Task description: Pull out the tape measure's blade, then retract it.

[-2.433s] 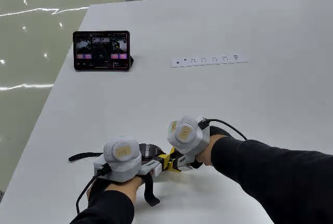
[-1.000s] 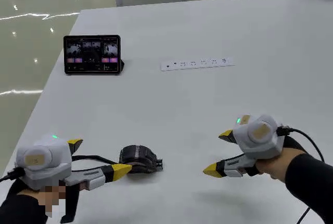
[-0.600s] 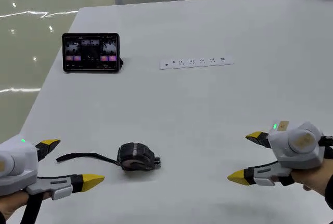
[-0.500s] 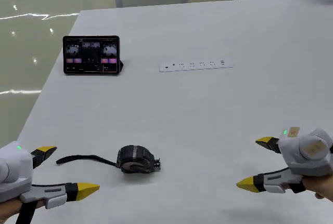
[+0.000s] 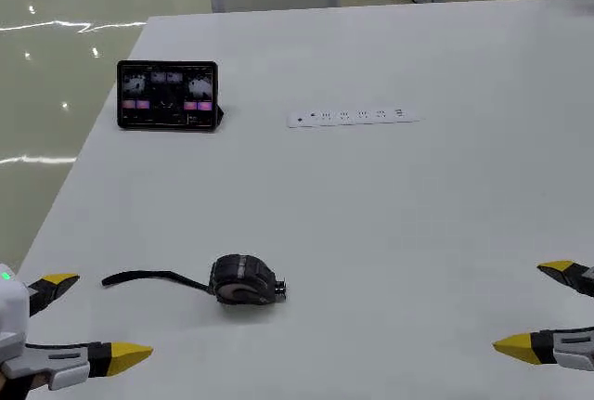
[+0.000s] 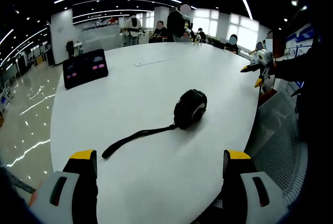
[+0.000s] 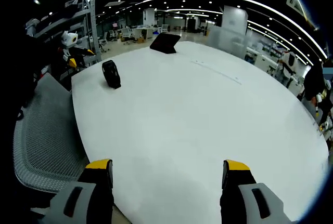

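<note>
At the lower corners, the left gripper [image 5: 107, 316] and right gripper [image 5: 524, 306] were cut off, jaws spread; the black round tape measure [image 5: 246, 280] lay between them on open white surface [image 5: 390, 233].

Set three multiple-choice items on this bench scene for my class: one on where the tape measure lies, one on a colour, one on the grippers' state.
1. Where is the tape measure?
A. held in jaws
B. on the table
C. in a drawer

2. What colour is its strap?
A. black
B. red
C. white

3. How do the left gripper and right gripper stand?
A. both shut
B. both open
C. one shut on the strap

Key:
1 B: it lies on the table between the grippers, touched by neither.
2 A: the strap shows black against the white top.
3 B: each one's jaws stand wide apart, holding nothing.
</note>
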The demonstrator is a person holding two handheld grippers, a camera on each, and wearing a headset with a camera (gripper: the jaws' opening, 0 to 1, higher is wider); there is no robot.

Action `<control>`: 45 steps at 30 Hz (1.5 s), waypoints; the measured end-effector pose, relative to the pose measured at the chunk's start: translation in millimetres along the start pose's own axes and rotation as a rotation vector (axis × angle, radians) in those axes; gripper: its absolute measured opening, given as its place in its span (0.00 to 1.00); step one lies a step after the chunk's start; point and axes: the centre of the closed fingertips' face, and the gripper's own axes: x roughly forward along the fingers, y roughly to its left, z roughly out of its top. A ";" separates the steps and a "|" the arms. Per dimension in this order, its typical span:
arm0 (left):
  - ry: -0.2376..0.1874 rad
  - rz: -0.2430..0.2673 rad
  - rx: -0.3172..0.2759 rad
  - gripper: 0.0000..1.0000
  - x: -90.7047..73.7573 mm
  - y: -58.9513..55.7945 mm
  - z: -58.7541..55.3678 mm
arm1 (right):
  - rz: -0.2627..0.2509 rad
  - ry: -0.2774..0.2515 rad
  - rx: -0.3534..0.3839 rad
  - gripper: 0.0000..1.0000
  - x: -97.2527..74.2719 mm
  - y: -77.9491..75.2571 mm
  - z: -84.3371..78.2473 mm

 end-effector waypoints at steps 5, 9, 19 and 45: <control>0.018 -0.009 0.027 0.99 -0.7 2.3 -2.3 | 0.014 -0.008 0.012 0.95 -6.6 3.7 -2.6; 0.032 -0.027 0.037 0.99 -2.7 -0.4 -4.4 | 0.030 -0.050 0.024 0.99 -16.0 5.2 0.2; 0.049 -0.028 0.030 0.96 -6.7 2.8 -6.2 | 0.026 -0.060 0.016 0.99 -23.3 3.4 1.8; 0.033 -0.024 0.013 0.99 -10.8 9.8 2.7 | 0.031 -0.048 0.020 0.99 -22.7 7.0 -3.0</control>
